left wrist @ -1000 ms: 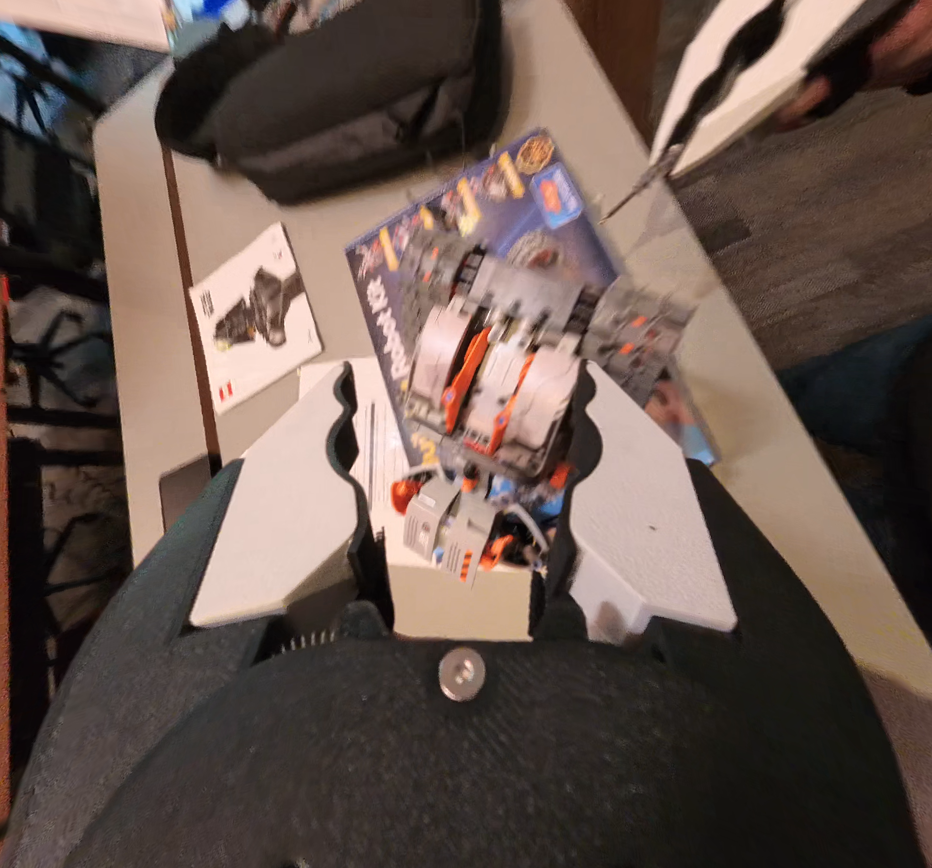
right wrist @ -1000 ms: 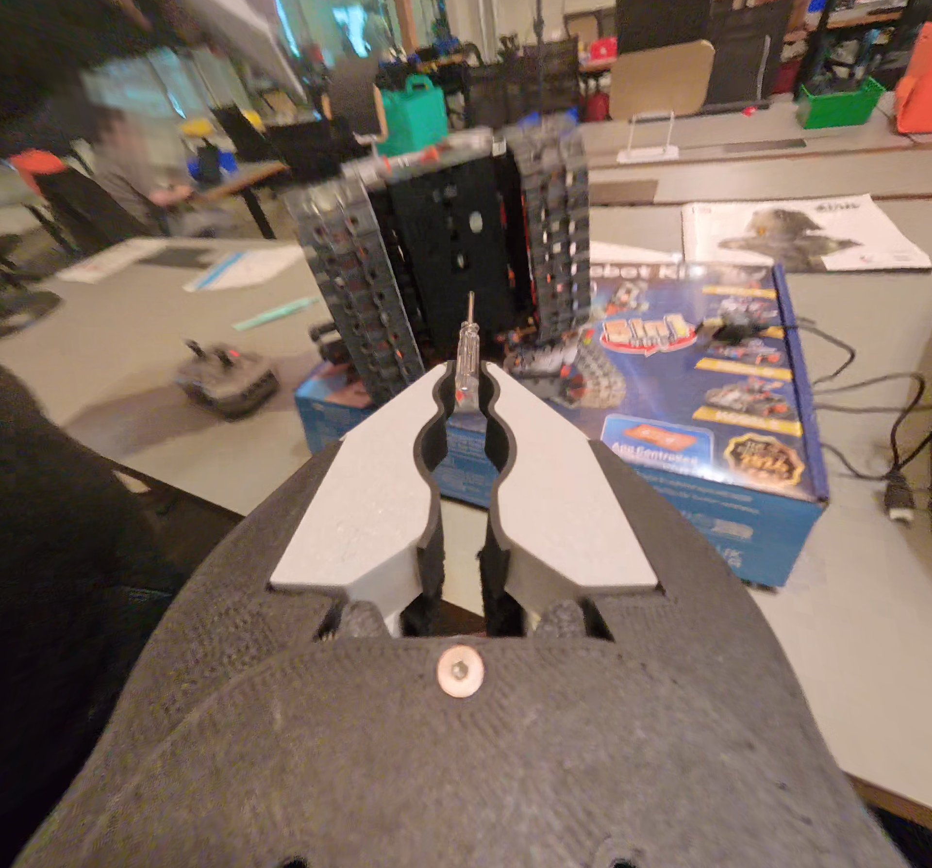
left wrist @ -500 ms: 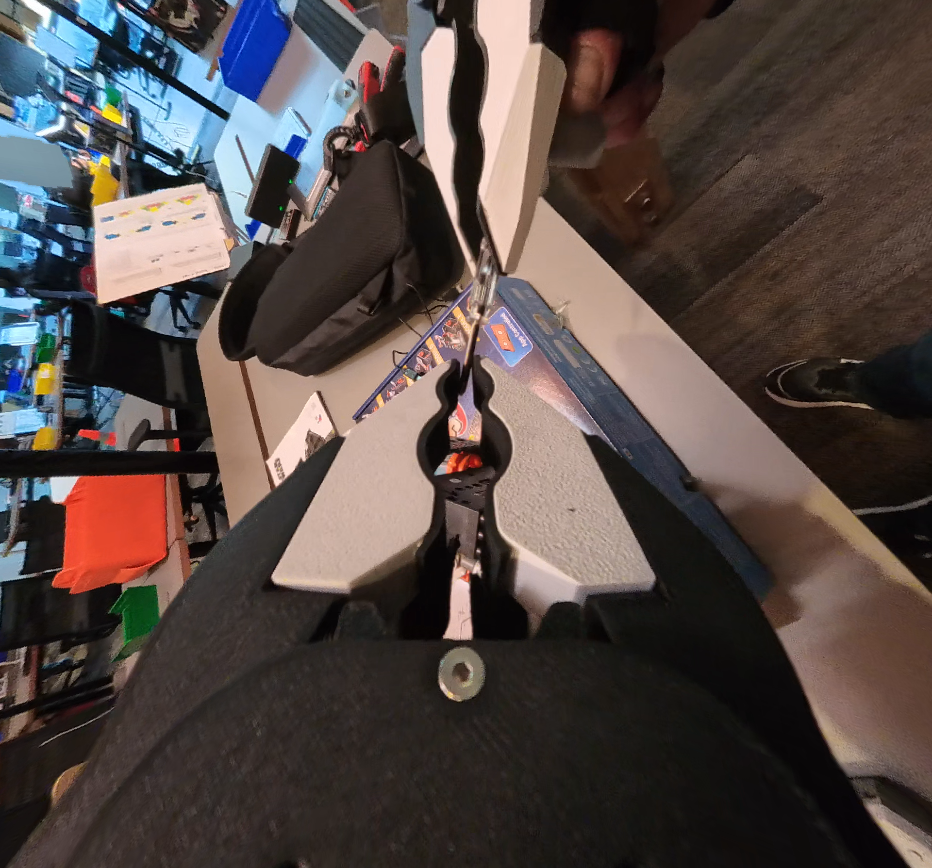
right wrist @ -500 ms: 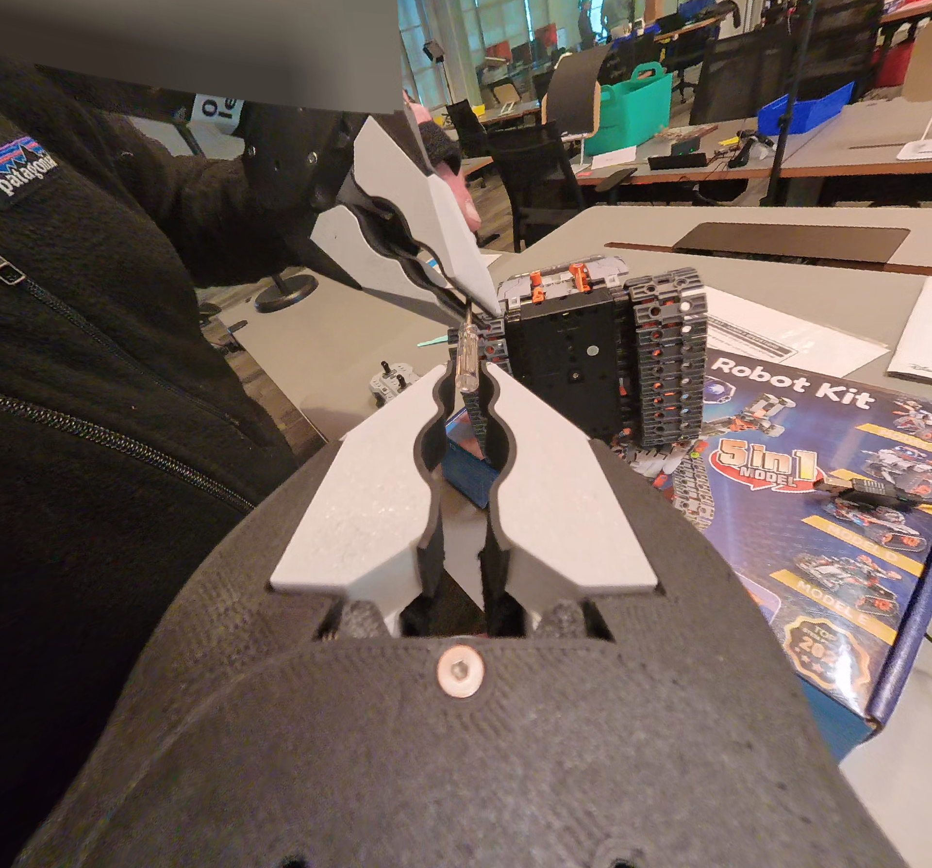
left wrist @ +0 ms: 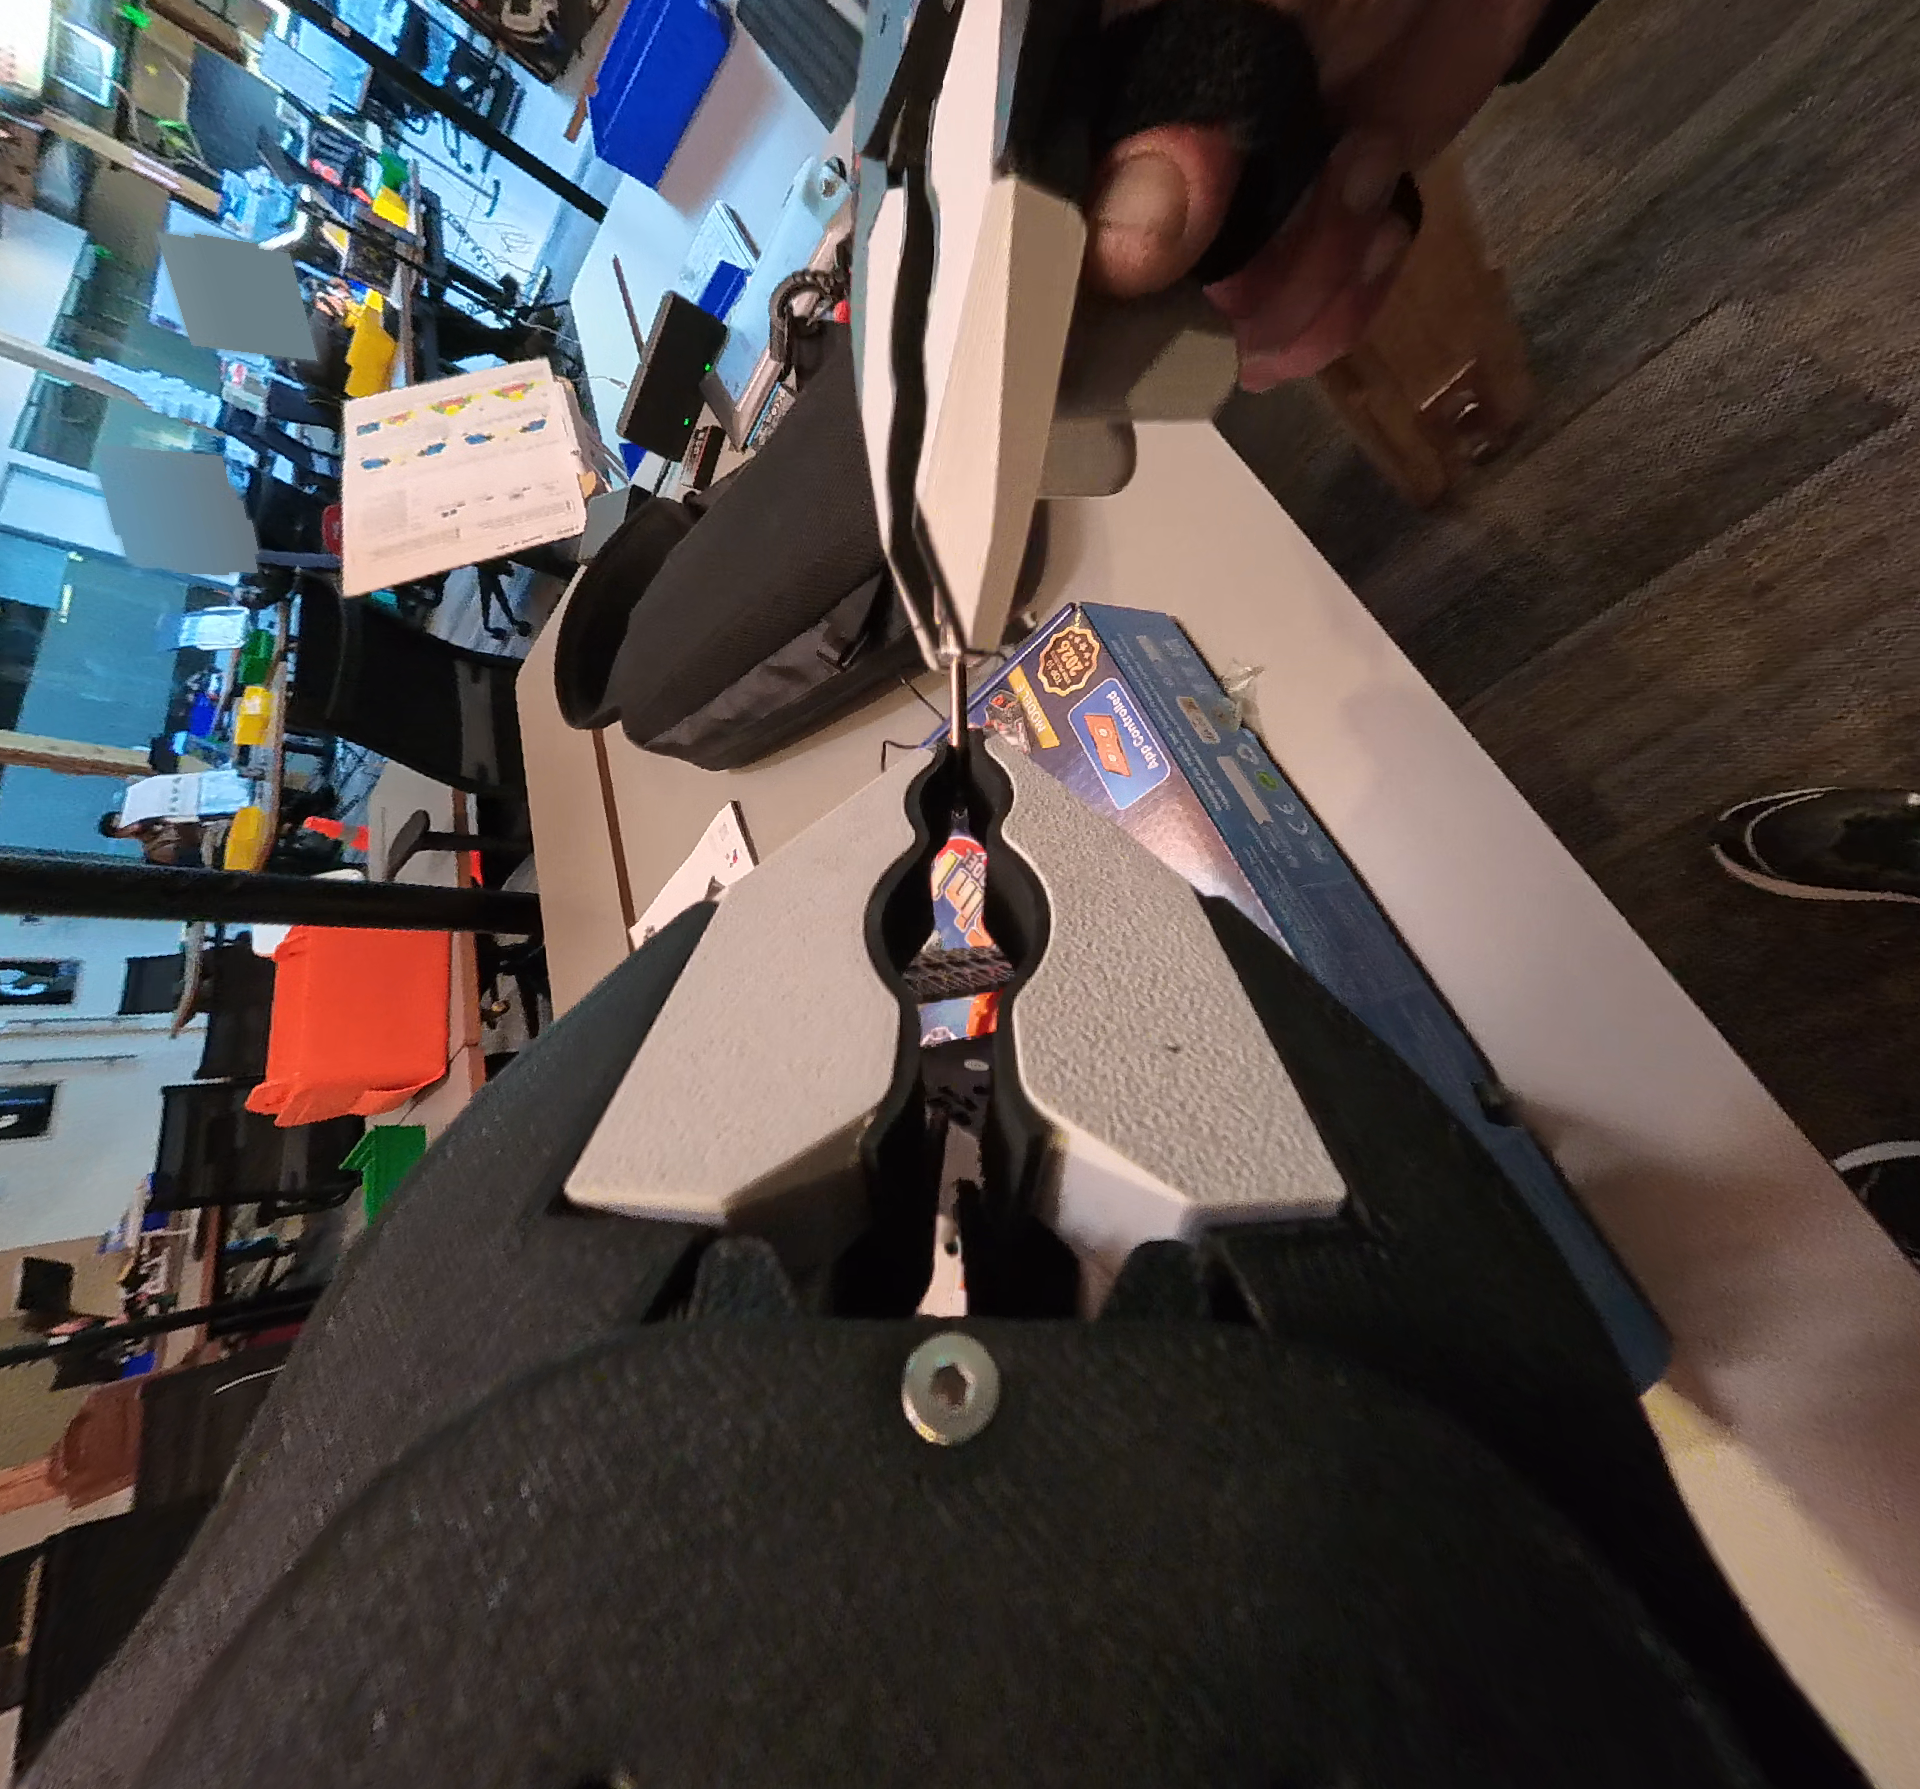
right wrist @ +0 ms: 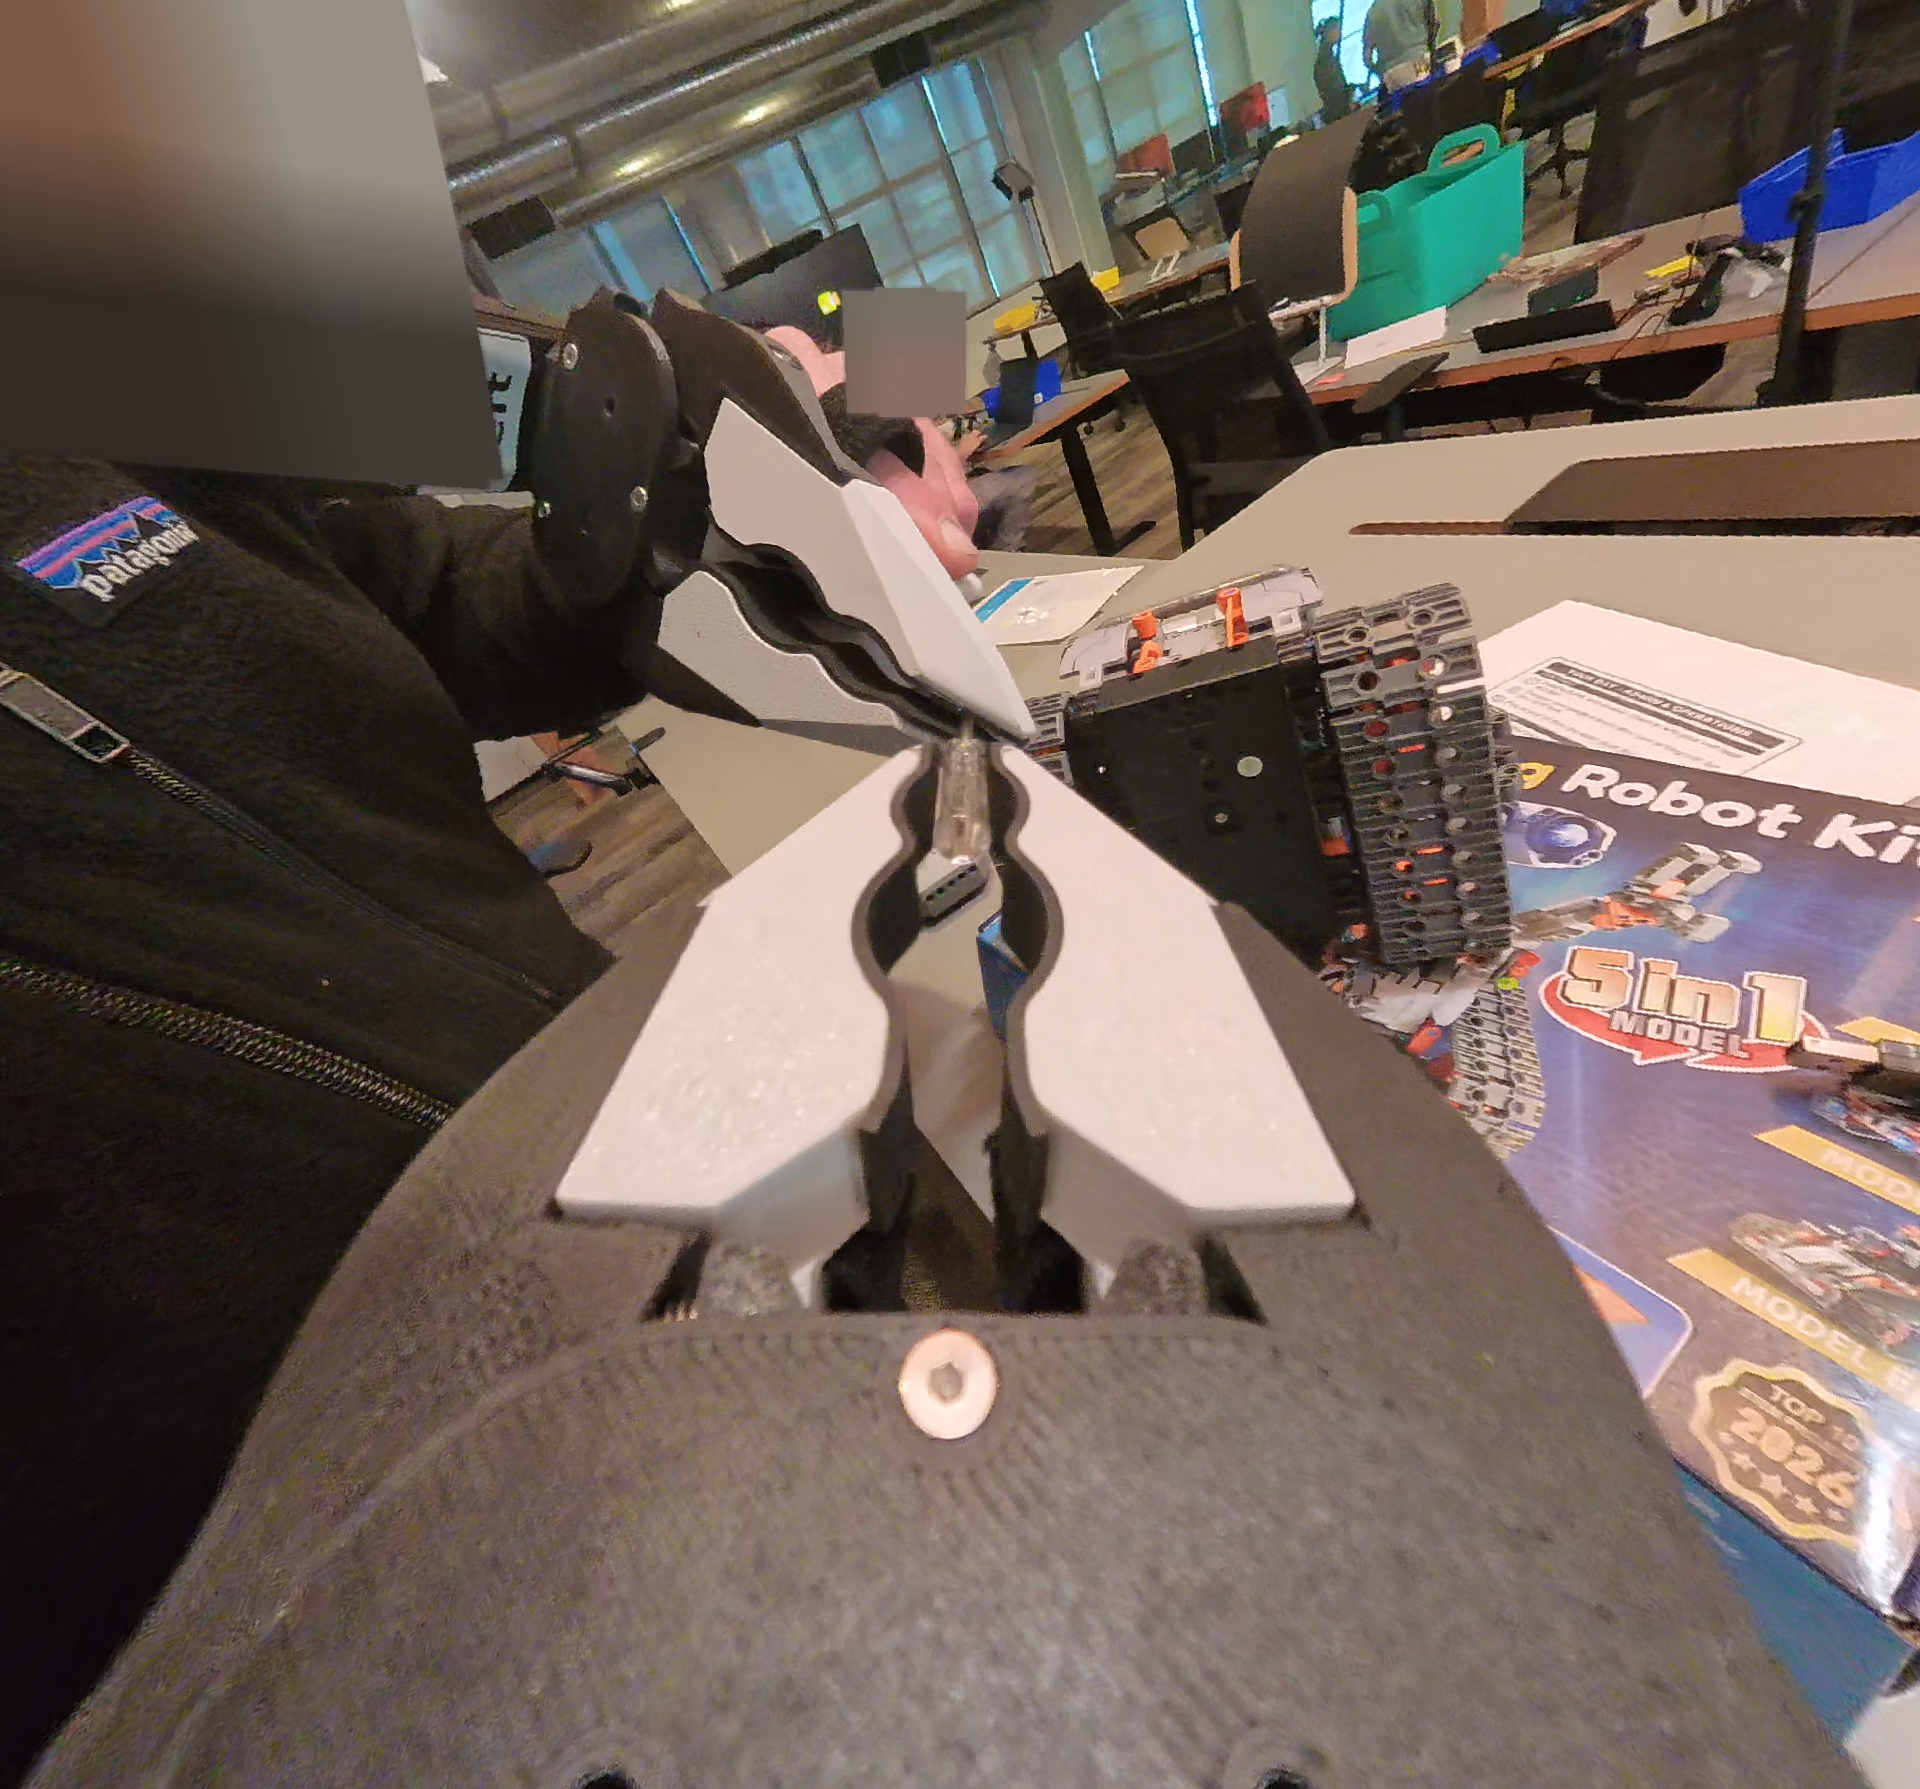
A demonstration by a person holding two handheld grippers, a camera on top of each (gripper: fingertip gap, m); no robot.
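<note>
My right gripper (right wrist: 961, 752) is shut on the clear handle of a small screwdriver (right wrist: 958, 804). The screwdriver's metal shaft (left wrist: 954, 700) runs from the right gripper (left wrist: 951, 643) to the tips of my left gripper (left wrist: 956, 765), which is shut with the shaft's end between its fingertips. In the right wrist view the left gripper (right wrist: 1003, 726) comes in from the left and meets the screwdriver's end. A black and grey tracked robot (right wrist: 1278, 783) with orange pins stands just behind, on a blue kit box (right wrist: 1714, 1116); the box also shows in the left wrist view (left wrist: 1195, 783).
A black bag (left wrist: 748, 576) lies at the far end of the grey table (left wrist: 1455, 804). A small booklet (left wrist: 707, 866) and a white printed sheet (right wrist: 1683, 690) lie by the box. A person's black fleece (right wrist: 208, 804) fills the left side. Floor lies beyond the table edge. The grippers are tip to tip, or close to it.
A second ago my left gripper was open around the tracked robot; it has since let go, turned and shut at the screwdriver's end. The right gripper brought the screwdriver closer to it.
</note>
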